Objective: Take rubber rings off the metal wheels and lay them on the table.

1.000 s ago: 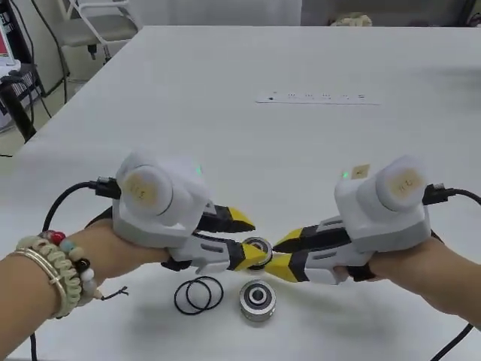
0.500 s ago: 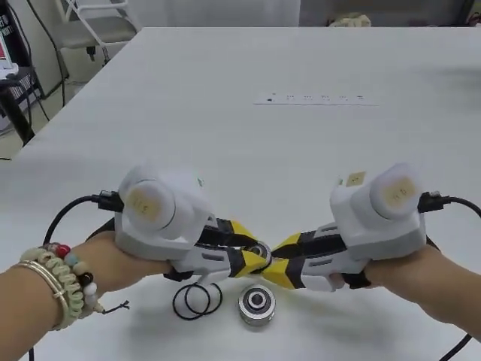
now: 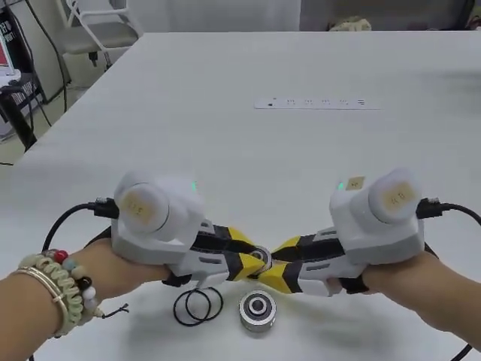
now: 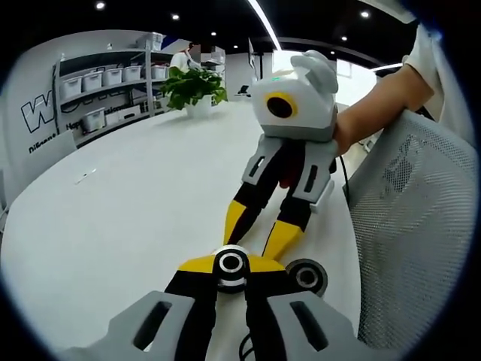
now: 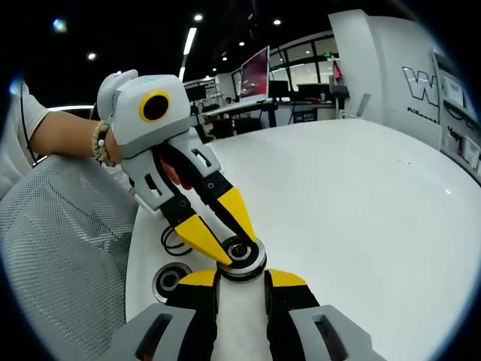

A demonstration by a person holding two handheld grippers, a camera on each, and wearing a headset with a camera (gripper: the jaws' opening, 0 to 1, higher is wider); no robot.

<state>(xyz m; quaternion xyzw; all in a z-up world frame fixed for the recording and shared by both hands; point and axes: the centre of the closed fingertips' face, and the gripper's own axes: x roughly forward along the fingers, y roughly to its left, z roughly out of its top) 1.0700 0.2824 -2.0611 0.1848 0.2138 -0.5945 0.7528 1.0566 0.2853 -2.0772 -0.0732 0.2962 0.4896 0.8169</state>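
Note:
A metal wheel (image 3: 262, 256) with a dark rubber ring around it hangs just above the white table (image 3: 248, 150), clamped from both sides. My left gripper (image 3: 252, 260) is shut on it from the left, and my right gripper (image 3: 275, 261) is shut on it from the right. In the left gripper view the wheel (image 4: 231, 265) sits between my own yellow tips (image 4: 231, 271). In the right gripper view the same wheel (image 5: 244, 256) stands just beyond my right gripper (image 5: 242, 277). A second wheel (image 3: 257, 308) lies flat on the table below. Two loose black rings (image 3: 198, 304) lie to its left.
A white power strip (image 3: 316, 103) lies across the middle of the table, far ahead. Chairs (image 3: 98, 26) stand past the far left corner. A grey mesh chair back (image 4: 406, 226) is close beside the near table edge. Cables trail from both grippers.
My left gripper's jaws, wide apart a second ago, have come together on the wheel held in my right gripper. Both grippers have sunk slightly toward the table.

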